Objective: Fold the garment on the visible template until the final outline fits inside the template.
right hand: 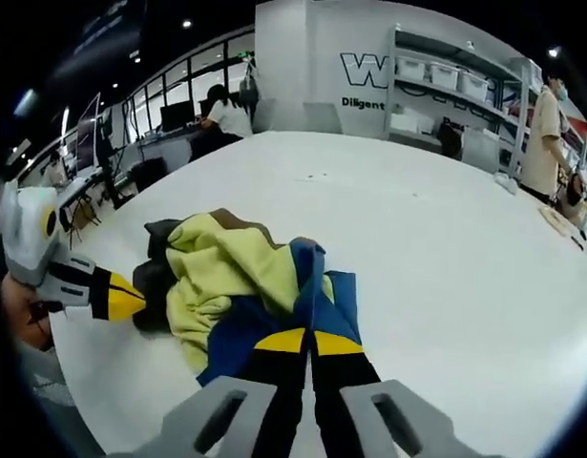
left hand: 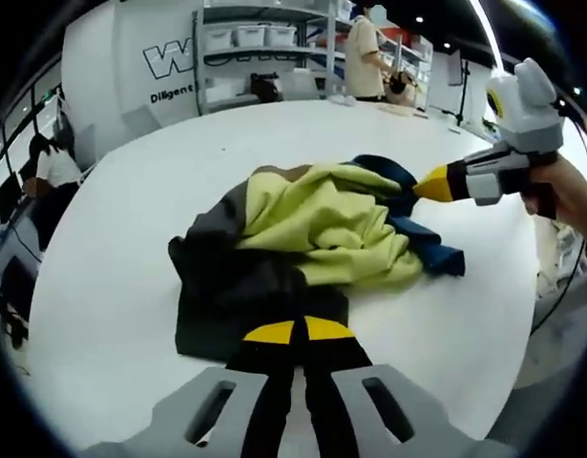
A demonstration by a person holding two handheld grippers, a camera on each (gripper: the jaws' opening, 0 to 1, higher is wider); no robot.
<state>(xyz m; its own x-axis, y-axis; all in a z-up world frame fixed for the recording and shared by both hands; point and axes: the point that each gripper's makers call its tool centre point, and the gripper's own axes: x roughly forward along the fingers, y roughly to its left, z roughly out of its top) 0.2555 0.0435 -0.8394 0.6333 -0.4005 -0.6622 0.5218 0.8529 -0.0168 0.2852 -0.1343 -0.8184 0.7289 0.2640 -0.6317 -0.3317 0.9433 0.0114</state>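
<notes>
Both fingers pairs together: left gripper pinching garment's dark near edge, right gripper clamped on its blue edge, crumpled heap mid white table.

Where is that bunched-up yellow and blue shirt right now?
The garment lies crumpled in the middle of the white table, between the left claw at its dark edge and the right claw at its blue edge.
</notes>
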